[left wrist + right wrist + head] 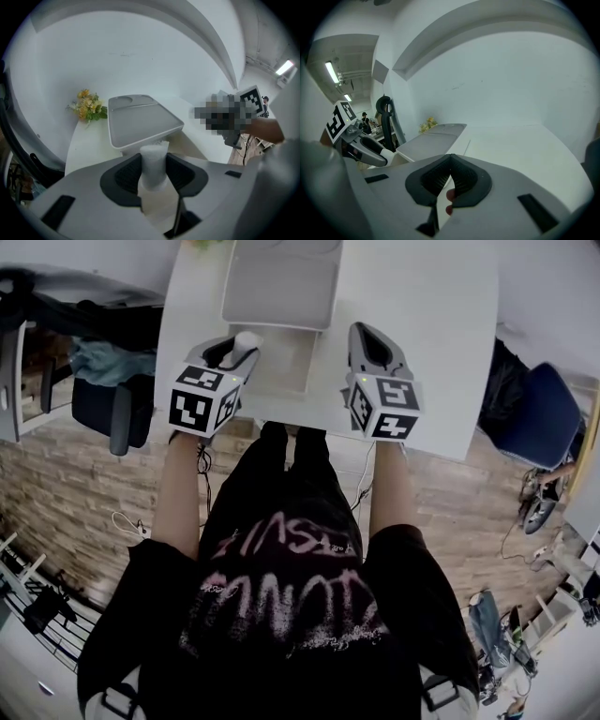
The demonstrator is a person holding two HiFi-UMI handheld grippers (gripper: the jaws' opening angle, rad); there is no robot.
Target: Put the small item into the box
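Lightness and some squash are my guess for the small item [153, 153], a white frosted piece, so a gentle pinch across its middle suits. The left gripper [153, 163] clamps it that way, near the box [140, 117]; the right gripper [450, 161] is closed on nothing

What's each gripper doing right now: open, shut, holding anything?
Left gripper: shut on the small white cylinder.
Right gripper: shut, nothing between its jaws.
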